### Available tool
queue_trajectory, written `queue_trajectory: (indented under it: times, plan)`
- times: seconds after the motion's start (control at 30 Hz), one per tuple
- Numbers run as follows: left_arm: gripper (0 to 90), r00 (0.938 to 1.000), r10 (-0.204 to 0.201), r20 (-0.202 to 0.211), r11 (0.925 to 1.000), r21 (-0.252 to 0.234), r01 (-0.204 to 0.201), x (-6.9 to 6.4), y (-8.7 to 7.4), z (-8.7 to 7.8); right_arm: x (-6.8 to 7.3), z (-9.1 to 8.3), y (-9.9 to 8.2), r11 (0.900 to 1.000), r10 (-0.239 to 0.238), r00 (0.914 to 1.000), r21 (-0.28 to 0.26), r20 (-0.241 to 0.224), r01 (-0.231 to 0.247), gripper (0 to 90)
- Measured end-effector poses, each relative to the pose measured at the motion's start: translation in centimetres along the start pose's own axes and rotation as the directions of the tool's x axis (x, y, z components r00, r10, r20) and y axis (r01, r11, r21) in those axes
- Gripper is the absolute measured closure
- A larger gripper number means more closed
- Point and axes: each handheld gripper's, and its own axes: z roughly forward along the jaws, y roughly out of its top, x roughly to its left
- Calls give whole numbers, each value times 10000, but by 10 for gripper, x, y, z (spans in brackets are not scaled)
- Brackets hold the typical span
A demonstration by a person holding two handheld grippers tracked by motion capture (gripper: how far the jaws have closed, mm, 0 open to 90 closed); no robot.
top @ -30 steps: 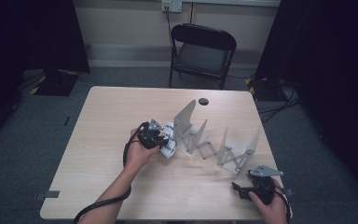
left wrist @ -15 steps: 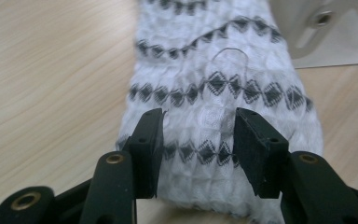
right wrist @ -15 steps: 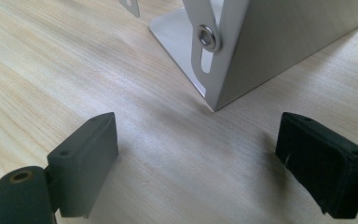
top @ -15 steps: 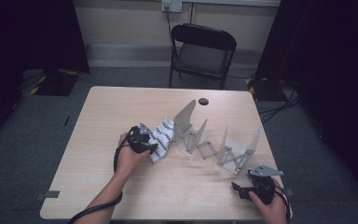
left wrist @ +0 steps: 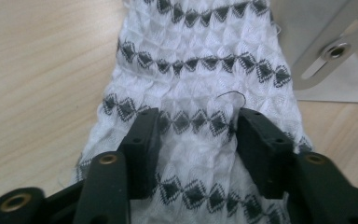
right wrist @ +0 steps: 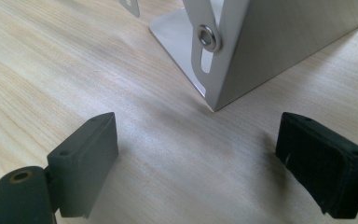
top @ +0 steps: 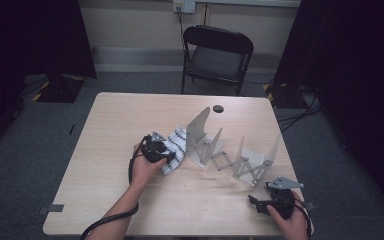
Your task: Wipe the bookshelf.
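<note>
**Left gripper slides back along the cloth**

Since a second ago the left gripper (top: 156, 148) has drawn toward the person's side, and the cloth (top: 176, 150) now stretches from its jaws to the metal rack.

Largest is the pale wood-grain table (top: 115, 125), smooth and matt. On it stands the folding rack (top: 230, 150), brushed grey metal plates joined by riveted scissor links; in the right gripper view its near plate (right wrist: 279, 42) is cut off at the top. The cloth (left wrist: 200, 79) is white, puckered weave with rows of dark diamonds; it lies between the left jaws, which stand partly apart and press its sides. The right gripper (top: 272, 202) rests near the rack's end, jaws wide, with bare table between them.
</note>
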Motion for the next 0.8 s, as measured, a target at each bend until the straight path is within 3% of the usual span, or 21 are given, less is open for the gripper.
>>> queue_trajectory:
  times: [0.13,0.33,0.37,0.57,0.6,0.67,0.8]
  plan:
    - [765,9997,-80,249,9996,285,73,-2,3,-1,0,0,0,10000,12,10000,7,-1,-12,122]
    - [808,9986,-460,244,9984,341,452,-5,11,-10,0,0,0,10000,-1,10000,14,-9,1,122]
    - [809,9977,-576,355,9982,157,571,-3,20,-19,0,0,0,10000,12,10000,5,-1,-12,122]
    - [810,9998,-115,155,9966,-811,127,2,67,-59,0,0,0,10000,0,10000,16,-12,0,122]
    - [809,9998,-115,155,9966,-811,127,2,67,-59,0,0,0,10000,0,10000,15,-12,0,122]
    - [809,9996,251,147,9909,-1323,-229,-1,95,-76,0,0,0,10000,-2,10000,15,-14,2,122]
    - [807,9964,772,357,9815,-1781,-697,-11,122,-82,0,0,0,10000,-15,10000,6,-22,15,122]
